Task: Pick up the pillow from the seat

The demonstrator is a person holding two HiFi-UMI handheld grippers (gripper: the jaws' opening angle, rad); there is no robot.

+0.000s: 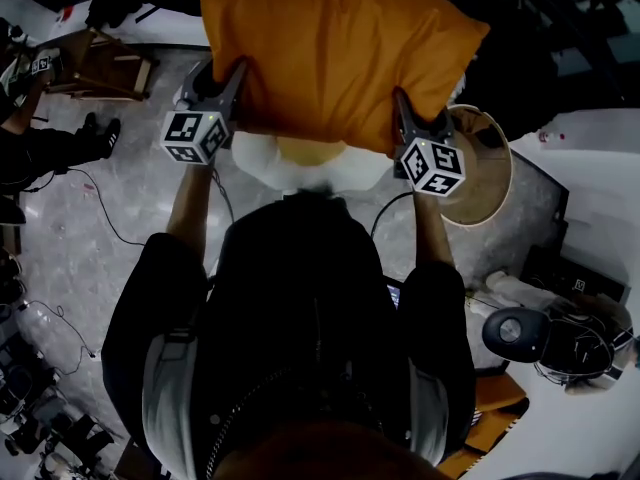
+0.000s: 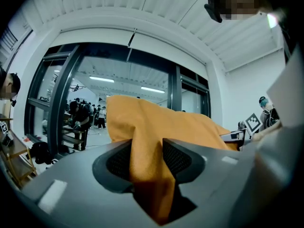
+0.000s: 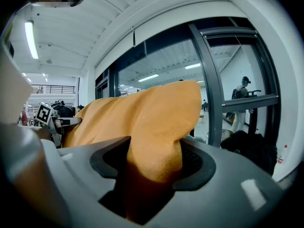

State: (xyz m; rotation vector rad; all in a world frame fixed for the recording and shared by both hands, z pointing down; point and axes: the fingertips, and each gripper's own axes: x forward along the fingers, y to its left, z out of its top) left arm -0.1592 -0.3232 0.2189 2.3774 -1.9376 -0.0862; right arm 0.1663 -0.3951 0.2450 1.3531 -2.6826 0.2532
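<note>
An orange pillow (image 1: 330, 48) hangs in the air in front of me, held by its two lower corners. My left gripper (image 1: 215, 86) is shut on its left corner, where the fabric is pinched between the black pads (image 2: 178, 158). My right gripper (image 1: 408, 116) is shut on the right corner. In the left gripper view the pillow (image 2: 156, 122) stretches away to the right from the left gripper (image 2: 147, 158). In the right gripper view the pillow (image 3: 142, 113) bulges between the jaws of the right gripper (image 3: 154, 160). Below the pillow a pale seat (image 1: 262, 158) shows.
A round tan stool (image 1: 490, 183) stands just right of the right gripper. At the right is a white table (image 1: 600, 208) with headphones (image 1: 575, 353) and a black round device (image 1: 515, 333). A wooden chair (image 1: 100, 63) and a cable (image 1: 100, 218) are on the floor at the left.
</note>
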